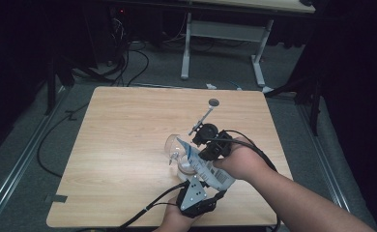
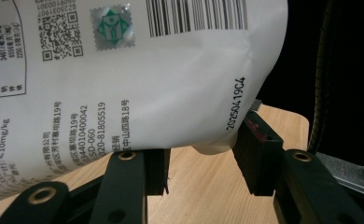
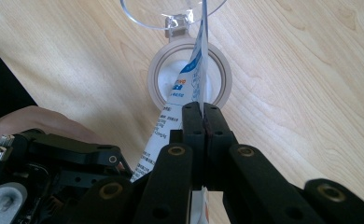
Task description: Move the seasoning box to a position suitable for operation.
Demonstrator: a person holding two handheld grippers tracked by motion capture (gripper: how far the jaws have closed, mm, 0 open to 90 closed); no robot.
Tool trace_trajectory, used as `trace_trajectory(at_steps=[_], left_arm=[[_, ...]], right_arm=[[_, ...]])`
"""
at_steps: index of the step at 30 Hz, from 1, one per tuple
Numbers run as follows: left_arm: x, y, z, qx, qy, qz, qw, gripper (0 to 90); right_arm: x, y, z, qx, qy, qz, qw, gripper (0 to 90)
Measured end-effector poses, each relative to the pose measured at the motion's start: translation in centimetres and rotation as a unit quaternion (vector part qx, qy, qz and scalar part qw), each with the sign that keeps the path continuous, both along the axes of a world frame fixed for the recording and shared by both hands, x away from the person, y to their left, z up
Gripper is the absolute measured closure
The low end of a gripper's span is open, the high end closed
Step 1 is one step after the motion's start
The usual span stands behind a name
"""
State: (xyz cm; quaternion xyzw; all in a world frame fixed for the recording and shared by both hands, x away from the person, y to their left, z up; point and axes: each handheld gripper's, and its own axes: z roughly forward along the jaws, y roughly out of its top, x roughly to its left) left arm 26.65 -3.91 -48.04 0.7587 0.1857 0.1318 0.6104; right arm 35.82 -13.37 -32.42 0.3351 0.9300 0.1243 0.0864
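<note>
A white printed pouch (image 1: 207,166) is held tilted above the wooden desk (image 1: 119,145), over a round open jar (image 3: 189,74) whose clear hinged lid (image 3: 171,11) is flipped back. The right gripper (image 3: 202,112) has its fingers (image 3: 192,123) clenched on the pouch's thin upper edge, seen edge-on in the right gripper view. The left gripper (image 2: 203,165) is placed at the pouch's lower end; its fingers (image 2: 259,158) stand apart beneath the bag's bottom corner, and a firm hold cannot be told. A long-handled spoon (image 1: 205,115) lies on the desk beyond the hands.
</note>
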Motion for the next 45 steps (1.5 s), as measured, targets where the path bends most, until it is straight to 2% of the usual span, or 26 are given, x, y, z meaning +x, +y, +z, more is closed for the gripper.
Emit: trace_trajectory(at_steps=[4, 12, 45], left_arm=[[0.01, 0.01, 0.02, 0.0, 0.0, 0.0, 1.0, 58.8], [0.01, 0.03, 0.01, 0.0, -0.001, 0.001, 1.0, 58.8], [0.04, 0.03, 0.15, -0.008, 0.003, 0.0, 1.0, 56.2]], right_arm=[[0.02, 0.05, 0.05, -0.004, -0.001, -0.006, 1.0, 89.8], [0.06, 0.14, 0.03, -0.005, -0.002, 0.006, 1.0, 89.8], [0.03, 0.42, 0.24, -0.008, -0.007, 0.004, 0.9999, 89.8]])
